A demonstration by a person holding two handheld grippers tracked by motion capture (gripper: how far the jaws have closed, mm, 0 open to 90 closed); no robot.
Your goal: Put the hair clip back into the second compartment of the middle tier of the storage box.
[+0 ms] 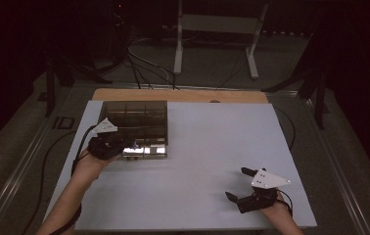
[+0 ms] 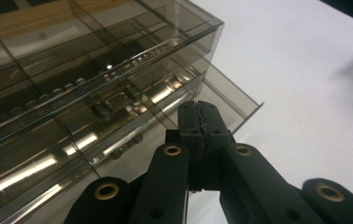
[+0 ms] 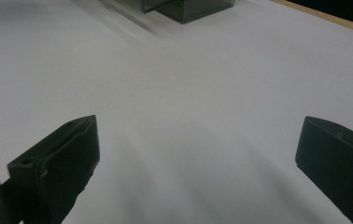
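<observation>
High view footage gave us the white desk (image 1: pixel 207 161) first, its surface bare across the middle and right. On its far left part sat the smoky transparent compartment box (image 1: pixel 136 128), divided into cells, with glints of light on its near edge. We saw the left tongs (image 1: pixel 124 145) at that near edge, over the box's front left part. From the left gripper view, the left tongs (image 2: pixel 201 122) were pressed together with nothing visible between them, their tips right by a clear flap (image 2: pixel 230 100) jutting from the box's (image 2: pixel 72 84) side; we could not tell whether they touched it. The right tongs (image 1: pixel 237 184) stood spread wide near the desk's front right, well apart from the box, and in the right gripper view they framed only bare desk (image 3: pixel 188 93).
</observation>
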